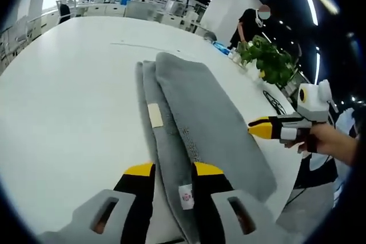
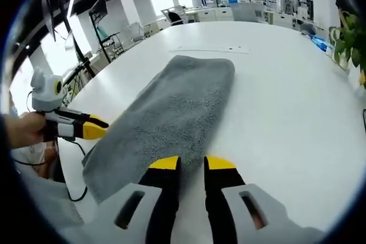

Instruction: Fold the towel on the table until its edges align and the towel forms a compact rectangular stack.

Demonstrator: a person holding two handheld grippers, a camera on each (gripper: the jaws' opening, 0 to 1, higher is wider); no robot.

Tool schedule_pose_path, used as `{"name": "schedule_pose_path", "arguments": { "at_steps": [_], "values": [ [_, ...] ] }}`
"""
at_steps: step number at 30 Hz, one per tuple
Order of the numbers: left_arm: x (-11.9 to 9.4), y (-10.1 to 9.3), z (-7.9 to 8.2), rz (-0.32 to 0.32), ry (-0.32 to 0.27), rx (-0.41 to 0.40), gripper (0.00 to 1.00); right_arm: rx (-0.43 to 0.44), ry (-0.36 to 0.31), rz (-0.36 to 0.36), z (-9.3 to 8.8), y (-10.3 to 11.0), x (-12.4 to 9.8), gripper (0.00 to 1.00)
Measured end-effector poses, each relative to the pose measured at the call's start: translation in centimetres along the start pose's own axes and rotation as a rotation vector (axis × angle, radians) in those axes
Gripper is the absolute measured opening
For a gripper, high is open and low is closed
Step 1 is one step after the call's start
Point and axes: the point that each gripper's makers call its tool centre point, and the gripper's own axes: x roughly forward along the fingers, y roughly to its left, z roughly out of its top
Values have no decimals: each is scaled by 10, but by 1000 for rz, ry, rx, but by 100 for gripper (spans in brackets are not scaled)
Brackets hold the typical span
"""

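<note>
- Nearest to us in the left gripper view, the left gripper (image 1: 174, 171) has its yellow-tipped jaws apart, one on each side of the towel's near end, where a small label (image 1: 186, 196) shows; we cannot tell whether they press the cloth.
- In the right gripper view, the right gripper (image 2: 191, 164) stands with jaws a little apart at the near edge of the towel (image 2: 171, 107), gripping nothing we can see.
- The grey towel lies on the white tabletop (image 1: 74, 95) as a long narrow strip, already folded lengthwise, with layered edges and a pale tag (image 1: 155, 115) showing along one side.
- We judge the next fold to be end to end, and it will go well if both grippers take the near corners through all layers at once.
- We should lift low, carry the near end straight along the strip, and lay it flush on the far edge, so the layers do not slide apart.
- Farther off, potted greenery (image 1: 269, 61) stands near the tabletop's rim, well clear of the fold.
</note>
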Motion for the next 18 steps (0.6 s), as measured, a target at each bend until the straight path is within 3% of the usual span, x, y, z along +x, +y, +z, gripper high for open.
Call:
{"name": "schedule_pose_path", "arguments": {
  "at_steps": [11,18],
  "values": [
    [-17,-14,-35,-14,51,-27,31,-8,31,27,-27,18,-15,18],
    [-23,-14,-46,-13,71,-50,32,3,45,38,-46,30,-29,19]
  ]
}}
